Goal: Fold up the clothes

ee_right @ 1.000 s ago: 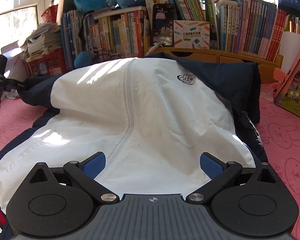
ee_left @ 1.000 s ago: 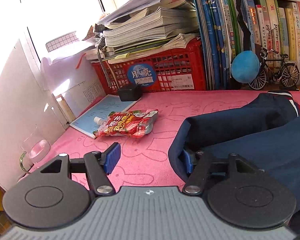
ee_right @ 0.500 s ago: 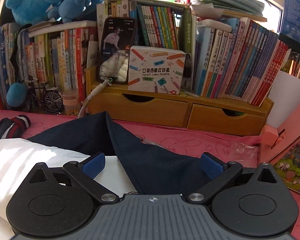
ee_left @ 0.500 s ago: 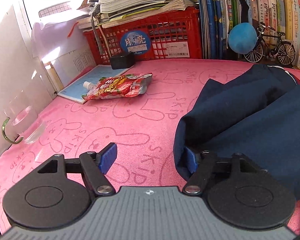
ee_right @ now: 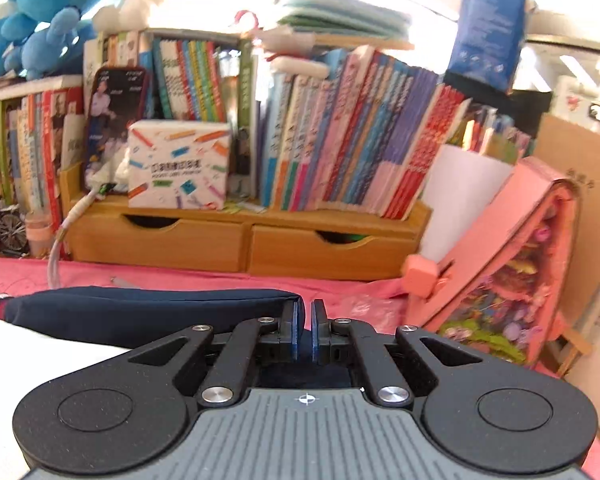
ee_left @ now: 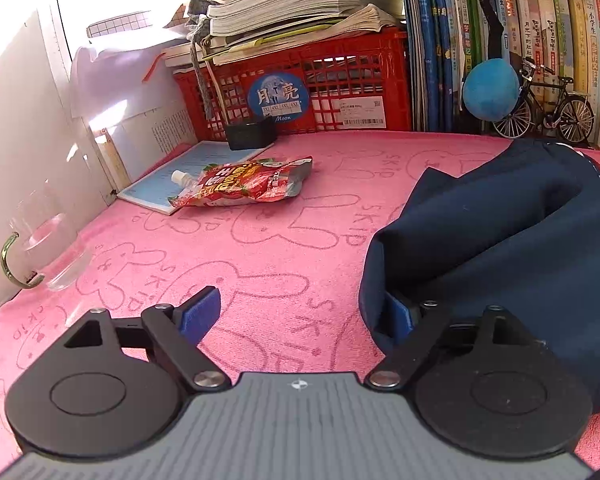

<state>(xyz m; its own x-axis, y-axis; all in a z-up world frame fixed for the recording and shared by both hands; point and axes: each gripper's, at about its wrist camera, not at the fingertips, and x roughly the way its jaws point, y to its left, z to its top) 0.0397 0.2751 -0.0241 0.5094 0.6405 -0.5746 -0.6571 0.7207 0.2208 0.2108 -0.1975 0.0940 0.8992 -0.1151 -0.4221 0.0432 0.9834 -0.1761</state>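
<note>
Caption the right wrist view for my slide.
Right tongs shut on the navy sleeve above a pink cloth, bookshelf behind.

Right hand-held gripper [ee_right: 305, 326] pinched shut on navy jacket [ee_right: 148, 308] fabric

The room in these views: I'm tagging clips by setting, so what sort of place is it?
Probably a home study or child's desk: packed rows of books, blue plush toys above them, and a pink rabbit-print cloth under a navy jacket.

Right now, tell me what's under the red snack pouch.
The red snack pouch lies partly on a blue booklet and partly on the pink bunny cloth. Whatever the cloth covers is hidden.
</note>
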